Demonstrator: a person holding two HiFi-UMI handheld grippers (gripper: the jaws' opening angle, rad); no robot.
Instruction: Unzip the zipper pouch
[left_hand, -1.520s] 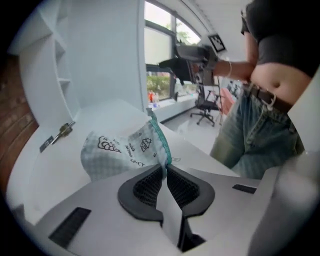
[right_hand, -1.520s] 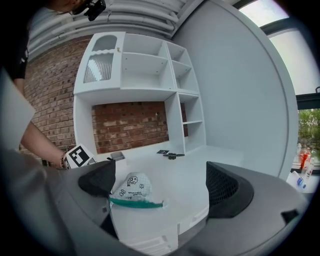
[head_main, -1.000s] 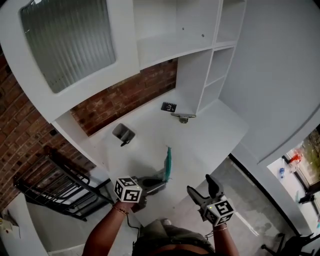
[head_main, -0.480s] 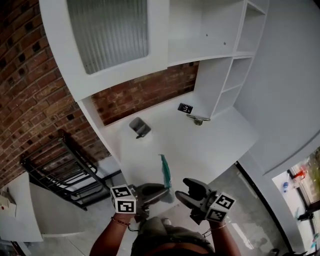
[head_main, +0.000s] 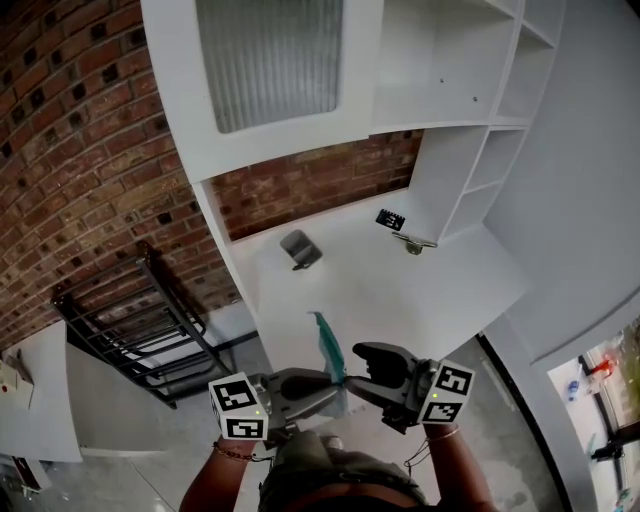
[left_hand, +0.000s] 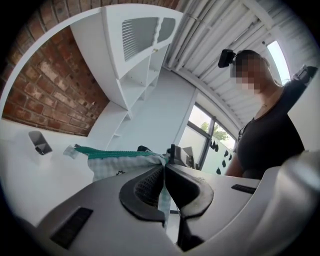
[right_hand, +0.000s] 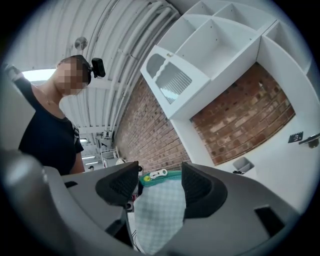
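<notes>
A small checked pouch (head_main: 325, 346) with a teal zipper (left_hand: 115, 151) hangs in the air over the desk's front edge. My left gripper (head_main: 337, 384) is shut on the pouch's near corner, and fabric shows pinched between its pads (left_hand: 164, 167). My right gripper (head_main: 352, 366) faces it from the right with its jaws half apart. In the right gripper view the pouch (right_hand: 157, 210) end lies between the jaws (right_hand: 160, 182). The white zipper pull (right_hand: 158, 173) sits just past the tips. I see no pad pressing on it.
Below is a white desk (head_main: 400, 290) with a small grey holder (head_main: 300, 247), a black marker tag (head_main: 392, 219) and a metal piece (head_main: 415, 243). White shelves and a ribbed-glass cabinet (head_main: 270, 55) rise behind, and a black wire rack (head_main: 140, 320) stands at the left.
My right gripper has swung left to the pouch and its jaws have narrowed around the pouch end. The left gripper has kept its hold while the head view tilted.
</notes>
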